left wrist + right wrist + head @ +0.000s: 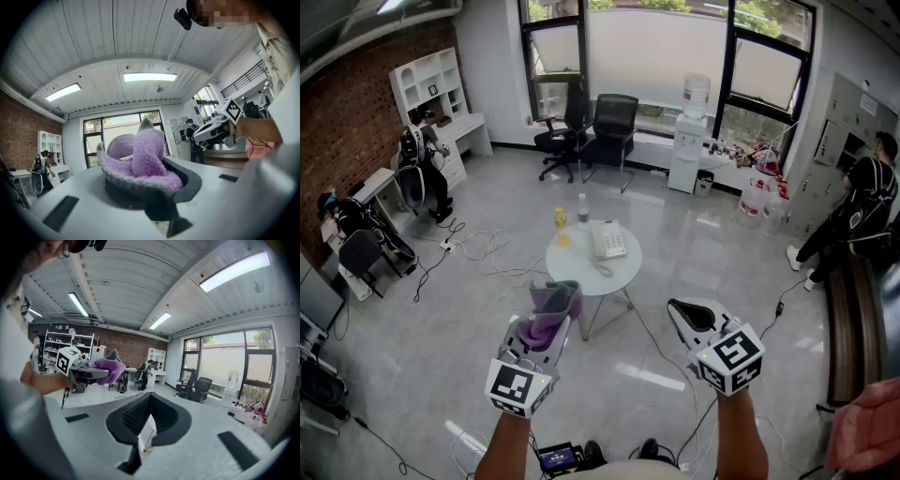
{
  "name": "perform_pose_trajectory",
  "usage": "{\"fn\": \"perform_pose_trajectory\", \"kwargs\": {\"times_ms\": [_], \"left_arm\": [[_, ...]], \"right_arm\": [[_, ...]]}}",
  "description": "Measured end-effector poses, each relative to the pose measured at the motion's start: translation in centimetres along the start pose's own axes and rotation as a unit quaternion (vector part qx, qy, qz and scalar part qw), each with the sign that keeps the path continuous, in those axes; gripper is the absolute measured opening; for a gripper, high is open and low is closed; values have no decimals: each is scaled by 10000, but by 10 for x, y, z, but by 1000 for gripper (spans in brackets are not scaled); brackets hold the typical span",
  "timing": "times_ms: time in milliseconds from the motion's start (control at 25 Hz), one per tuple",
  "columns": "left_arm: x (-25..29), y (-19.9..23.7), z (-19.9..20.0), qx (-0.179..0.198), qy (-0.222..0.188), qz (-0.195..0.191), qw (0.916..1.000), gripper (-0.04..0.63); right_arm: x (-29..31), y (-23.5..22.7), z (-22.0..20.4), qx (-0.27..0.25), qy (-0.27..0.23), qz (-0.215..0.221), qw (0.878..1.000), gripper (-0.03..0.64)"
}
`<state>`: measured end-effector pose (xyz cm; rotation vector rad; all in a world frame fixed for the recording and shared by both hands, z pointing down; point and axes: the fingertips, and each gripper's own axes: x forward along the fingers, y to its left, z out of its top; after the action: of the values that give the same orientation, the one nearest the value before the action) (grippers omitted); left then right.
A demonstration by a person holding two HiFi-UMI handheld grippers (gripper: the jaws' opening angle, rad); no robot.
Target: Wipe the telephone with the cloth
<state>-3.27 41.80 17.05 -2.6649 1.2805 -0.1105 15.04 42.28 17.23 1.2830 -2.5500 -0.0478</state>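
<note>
The left tongs point(555, 292) are clenched on a purple cloth point(546, 323). In the left gripper view the cloth bunches up in thick folds between the pads and spills over both of them. The right tongs point(678, 307) are closed with nothing in them; their own view shows the two dark ribbed pads drawn together into a narrow V.

In the head view both tongs are held out in the air above the floor. The left ones are at seven o'clock from the round white table point(619, 272) and the right ones at four o'clock from it. Neither touches the table, and the two are well apart from each other.

The phone point(607, 240) lies on the table, toward its one o'clock side, with its handset in the cradle and a cord trailing toward the near rim. The cloth is not on the phone. At the table's eleven o'clock edge stand a yellow bottle point(561, 217) and a clear bottle point(582, 211), close together. A small yellow thing point(564, 240), perhaps a cup, sits at nine o'clock from the phone; it is too small to name surely.
</note>
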Motion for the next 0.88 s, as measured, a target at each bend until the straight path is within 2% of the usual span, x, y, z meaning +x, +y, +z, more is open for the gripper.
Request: {"fn": "perform_pose_trajectory", "kwargs": {"times_ms": [320, 880], "left_arm": [[3, 6, -8, -29, 11, -60, 10000, 78], [-4, 52, -34, -124, 37, -228, 9997, 78]], "right_arm": [[8, 1, -1, 30, 23, -35, 10000, -9], [51, 21, -3, 152, 96, -163, 9997, -9]]}}
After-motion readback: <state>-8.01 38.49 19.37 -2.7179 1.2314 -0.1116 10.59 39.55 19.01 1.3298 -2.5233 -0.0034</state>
